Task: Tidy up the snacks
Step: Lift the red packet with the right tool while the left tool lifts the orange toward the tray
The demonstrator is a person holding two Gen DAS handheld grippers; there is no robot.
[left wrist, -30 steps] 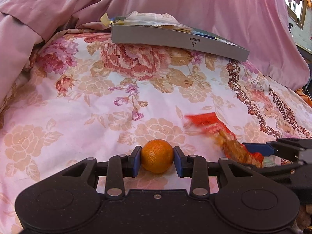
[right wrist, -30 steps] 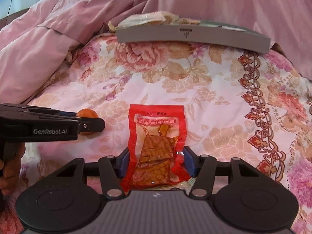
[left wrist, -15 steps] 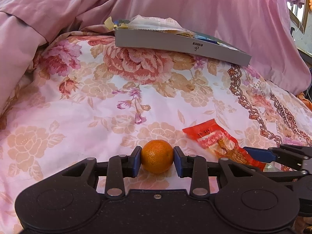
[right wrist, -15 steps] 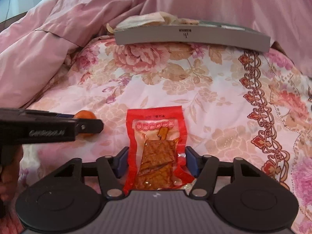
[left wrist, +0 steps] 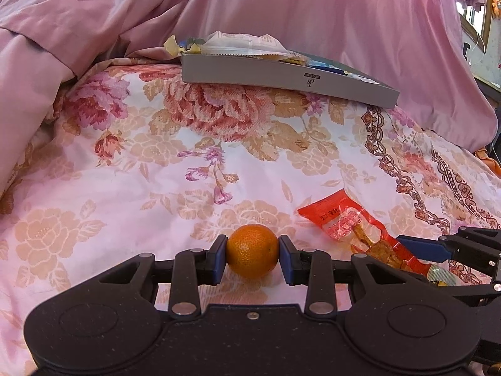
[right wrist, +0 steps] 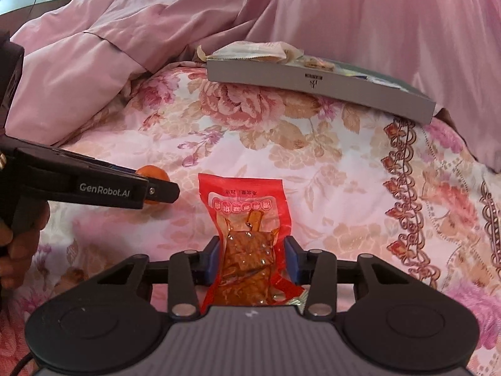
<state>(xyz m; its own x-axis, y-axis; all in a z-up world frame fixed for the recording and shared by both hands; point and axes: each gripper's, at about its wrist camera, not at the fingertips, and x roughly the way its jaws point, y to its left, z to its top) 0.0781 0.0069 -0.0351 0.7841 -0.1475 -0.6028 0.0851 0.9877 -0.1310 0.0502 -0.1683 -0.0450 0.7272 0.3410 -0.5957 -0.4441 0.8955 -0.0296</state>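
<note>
The left gripper (left wrist: 252, 258) has its blue pads pressed against either side of a small round orange tangerine (left wrist: 252, 250), so the fruit sits pinched at its widest girth, the hold that suits a ball likely to roll out of a looser one; whether the tangerine is lifted or rests on the floral pink quilted bedspread (left wrist: 131, 169) beneath it cannot be told from here; to the right of that gripper lies the red plastic packet of brown dried snack (left wrist: 353, 228), its near end caught by the right gripper (right wrist: 250, 261), whose jaws stand narrow and squeeze the clear lower part of the packet so that the foil buckles between them; gripping a flat pouch at its end, as I judge it, leaves the printed top free to trail forward; ahead of both grippers, well apart across the bedspread, sits the shallow grey cardboard box (left wrist: 281, 75), already holding pale paper-wrapped packets (left wrist: 244, 42) heaped at its left end, and it backs against the rumpled pink duvet (left wrist: 313, 9); that box looks the likely home for both snacks; the carry forward seems the step in hand, neither item being near the box yet; the soft bedding could tilt the box when something lands in it.
</note>
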